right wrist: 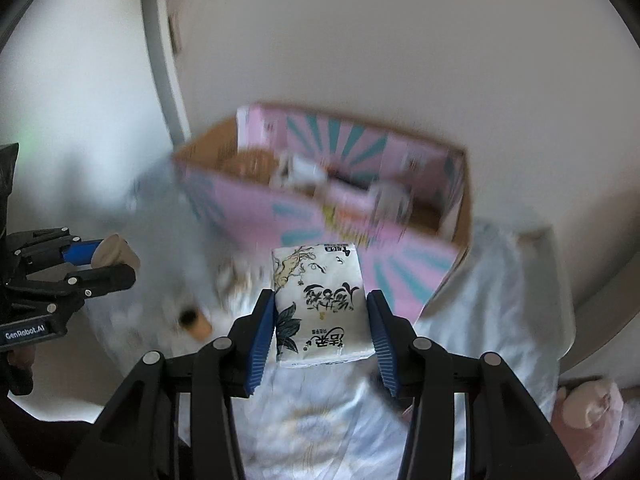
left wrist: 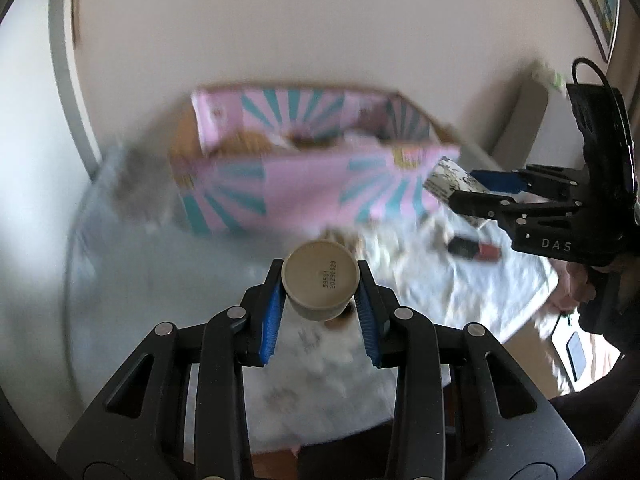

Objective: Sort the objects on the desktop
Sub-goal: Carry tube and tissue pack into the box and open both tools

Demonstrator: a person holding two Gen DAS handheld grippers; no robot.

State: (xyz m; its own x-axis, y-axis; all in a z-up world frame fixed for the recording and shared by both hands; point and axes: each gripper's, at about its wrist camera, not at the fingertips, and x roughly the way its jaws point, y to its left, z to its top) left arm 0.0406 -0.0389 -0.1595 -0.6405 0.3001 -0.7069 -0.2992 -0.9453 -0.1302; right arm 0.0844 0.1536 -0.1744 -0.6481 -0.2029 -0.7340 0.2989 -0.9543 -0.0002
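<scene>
My left gripper [left wrist: 320,284] is shut on a small beige jar [left wrist: 320,280], its base with a printed code toward the camera, held above the table. My right gripper [right wrist: 321,304] is shut on a white tissue pack [right wrist: 320,304] with dark printed characters, held above the cloth in front of the box. A pink and teal cardboard box [left wrist: 304,184] stands open at the back of the table and holds several items; it also shows in the right wrist view [right wrist: 340,220]. The right gripper [left wrist: 460,192] shows in the left view, the left gripper [right wrist: 108,264] in the right view.
A white flowered cloth [right wrist: 480,300] covers the table. A dark and red lipstick [left wrist: 474,249] lies on it to the right; a small brown-capped item [right wrist: 195,322] lies on the cloth. A wall stands behind the box. A pink soft toy [right wrist: 592,408] sits at the lower right.
</scene>
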